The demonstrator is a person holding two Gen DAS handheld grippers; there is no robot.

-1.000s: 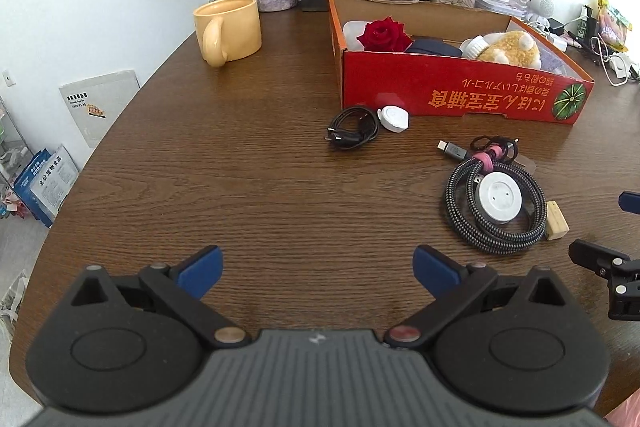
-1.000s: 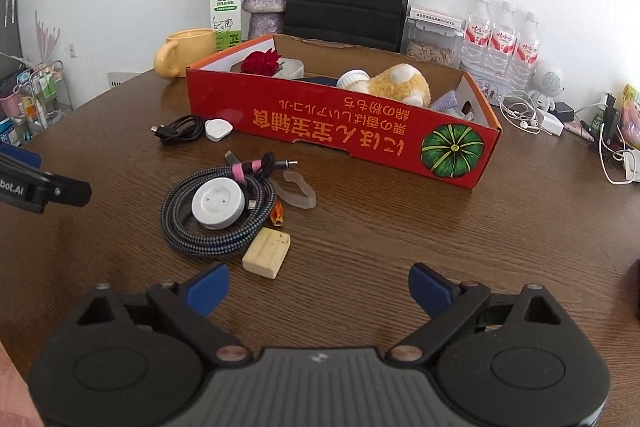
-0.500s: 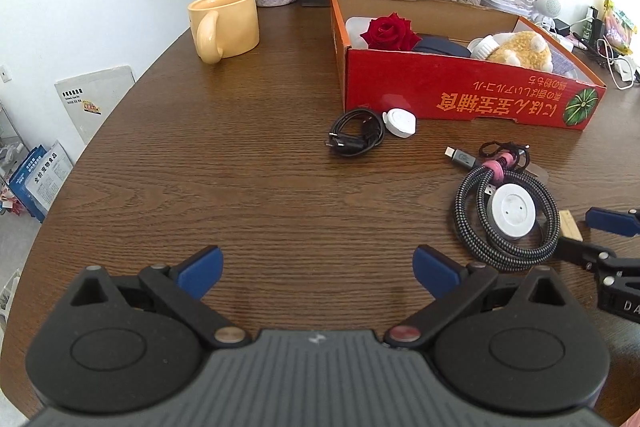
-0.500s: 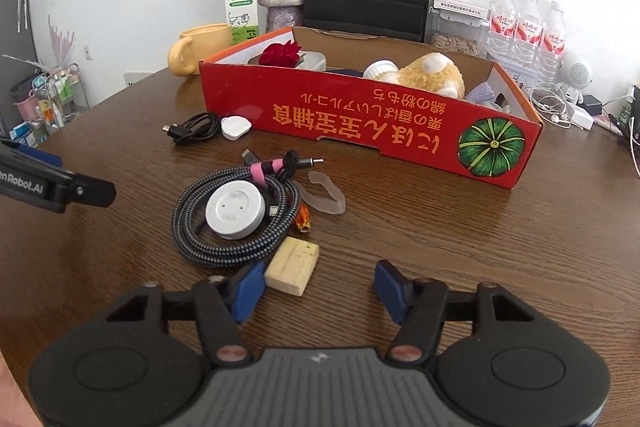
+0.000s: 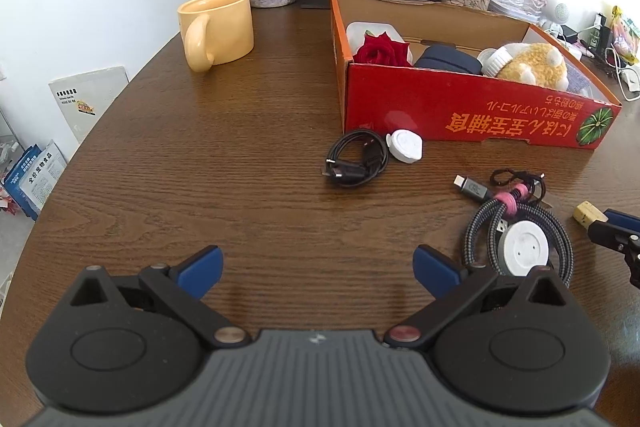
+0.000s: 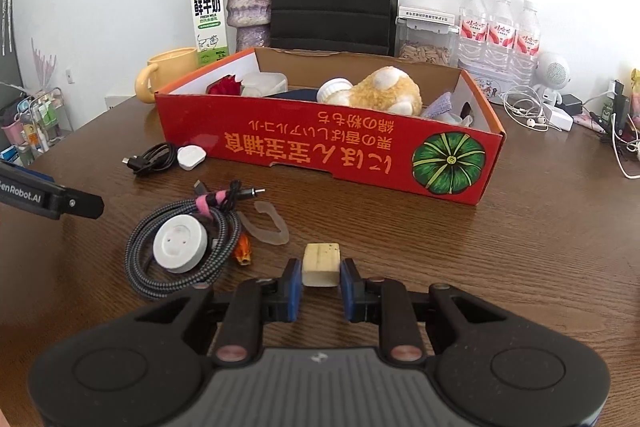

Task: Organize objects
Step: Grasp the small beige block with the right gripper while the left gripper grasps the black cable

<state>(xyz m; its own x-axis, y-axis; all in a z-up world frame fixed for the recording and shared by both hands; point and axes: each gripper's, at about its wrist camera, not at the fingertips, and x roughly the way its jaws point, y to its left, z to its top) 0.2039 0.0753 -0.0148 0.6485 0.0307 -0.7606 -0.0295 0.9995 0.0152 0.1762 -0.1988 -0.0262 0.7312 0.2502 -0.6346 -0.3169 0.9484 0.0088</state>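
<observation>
On the brown desk [image 6: 520, 247], in front of the red box [image 6: 328, 151], the right gripper [image 6: 320, 285] tilts downward, its jaws closing around a small beige block [image 6: 320, 263] (pads just beside its sides). The left gripper [image 5: 318, 265] hovers nearby, angled steeply down, jaws wide apart over bare wood beside the coiled cable [image 5: 520, 251].

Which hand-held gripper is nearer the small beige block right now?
Right hand-held gripper: jaws closing around the beige block. Left hand-held gripper hangs open, well off beside the coiled cable.
</observation>
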